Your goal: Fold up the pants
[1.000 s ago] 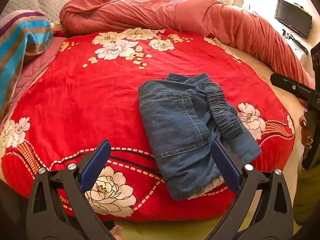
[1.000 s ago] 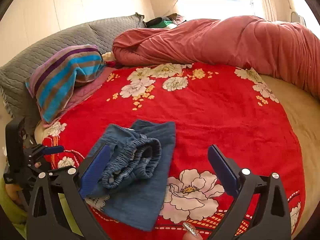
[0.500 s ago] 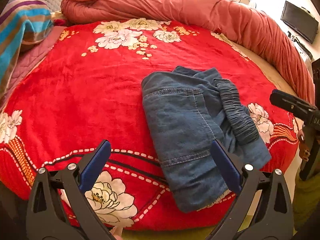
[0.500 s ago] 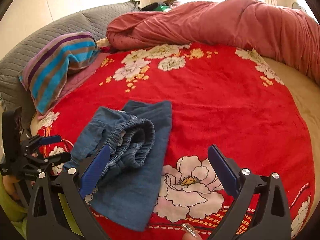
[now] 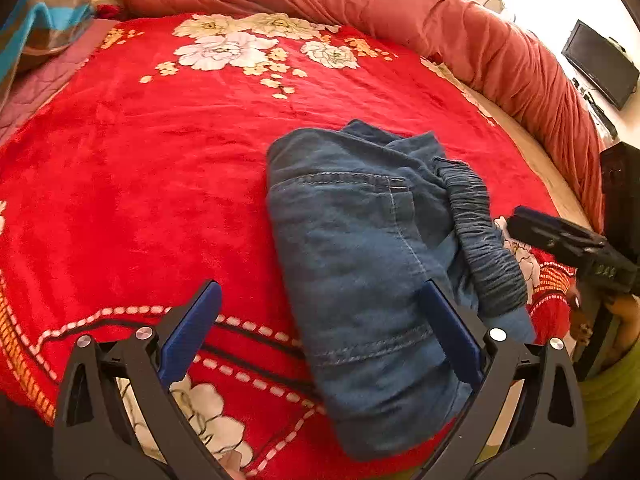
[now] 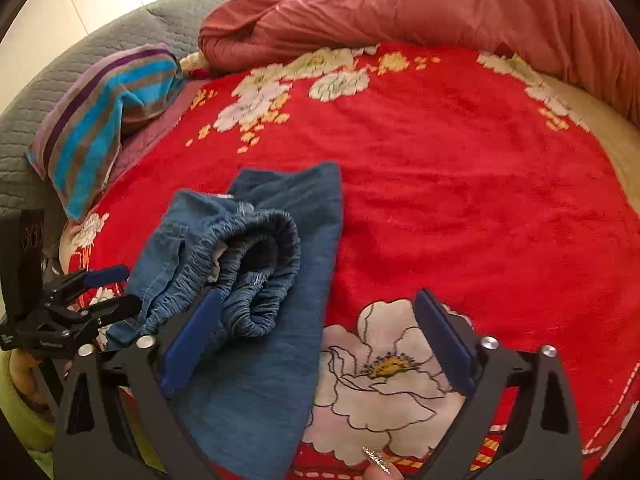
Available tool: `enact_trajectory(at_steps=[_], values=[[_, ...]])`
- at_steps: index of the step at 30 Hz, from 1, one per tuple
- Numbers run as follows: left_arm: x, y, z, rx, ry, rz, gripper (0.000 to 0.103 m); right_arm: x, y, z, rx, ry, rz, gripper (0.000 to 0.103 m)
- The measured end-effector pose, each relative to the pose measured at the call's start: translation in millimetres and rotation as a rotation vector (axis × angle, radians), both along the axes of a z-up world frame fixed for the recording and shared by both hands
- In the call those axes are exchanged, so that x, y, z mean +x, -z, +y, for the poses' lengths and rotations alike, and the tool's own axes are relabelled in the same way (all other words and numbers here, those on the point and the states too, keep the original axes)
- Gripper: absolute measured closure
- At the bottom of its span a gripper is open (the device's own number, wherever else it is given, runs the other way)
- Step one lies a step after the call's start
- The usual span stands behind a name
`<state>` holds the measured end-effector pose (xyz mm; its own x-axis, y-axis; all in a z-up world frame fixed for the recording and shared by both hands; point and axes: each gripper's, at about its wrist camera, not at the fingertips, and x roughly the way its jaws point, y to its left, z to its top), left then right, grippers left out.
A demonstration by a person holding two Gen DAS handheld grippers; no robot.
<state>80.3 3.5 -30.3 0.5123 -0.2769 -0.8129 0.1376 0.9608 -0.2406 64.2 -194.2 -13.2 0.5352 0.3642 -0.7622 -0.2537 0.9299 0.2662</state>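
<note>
Blue denim pants (image 5: 360, 264) lie folded in a compact bundle on the red flowered blanket (image 5: 152, 168), near its front edge, elastic waistband (image 5: 484, 244) on the right side. In the right wrist view the pants (image 6: 256, 288) show the gathered waistband (image 6: 260, 256) on top. My left gripper (image 5: 320, 332) is open and empty, just above the bundle's near end. My right gripper (image 6: 316, 336) is open and empty, its left finger (image 6: 192, 340) over the waistband. Each gripper also shows in the other's view, the right (image 5: 568, 244) and the left (image 6: 92, 292) beside the pants.
A rolled pink duvet (image 5: 400, 4) runs along the far and right side of the bed. A striped pillow (image 6: 104, 120) and a grey quilted headboard (image 6: 80, 56) are at the left. A dark screen (image 5: 600, 64) stands at the far right.
Both grippers have moved forward and down toward the pants, which now loom larger. The pants have not changed shape. Both grippers stay open.
</note>
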Motion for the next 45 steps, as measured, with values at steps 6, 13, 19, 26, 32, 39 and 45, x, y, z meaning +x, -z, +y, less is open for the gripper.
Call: enact_trajectory(at_steps=[6, 13, 19, 26, 32, 39, 45], values=[[6, 13, -9, -0.021, 0.028, 0.033, 0.012, 1, 19, 13, 0.024, -0.061, 0.065, 0.029], [11, 15, -15, -0.031, 0.043, 0.035, 0.019, 7, 26, 13, 0.074, -0.076, 0.090, 0.029], [13, 16, -15, -0.044, 0.041, 0.036, 0.026, 12, 30, 16, 0.117, -0.103, 0.090, 0.029], [15, 16, -16, -0.044, 0.043, 0.032, 0.031, 12, 32, 20, 0.125, -0.124, 0.076, 0.029], [14, 16, -18, -0.044, 0.056, 0.024, 0.040, 10, 31, 24, 0.141, -0.144, 0.070, 0.050], [11, 12, -22, -0.017, 0.069, 0.003, 0.062, 7, 27, 28, 0.153, -0.153, 0.036, 0.067], [8, 9, -21, -0.023, 0.063, -0.001, 0.064, 2, 21, 33, 0.127, -0.162, -0.002, 0.067]])
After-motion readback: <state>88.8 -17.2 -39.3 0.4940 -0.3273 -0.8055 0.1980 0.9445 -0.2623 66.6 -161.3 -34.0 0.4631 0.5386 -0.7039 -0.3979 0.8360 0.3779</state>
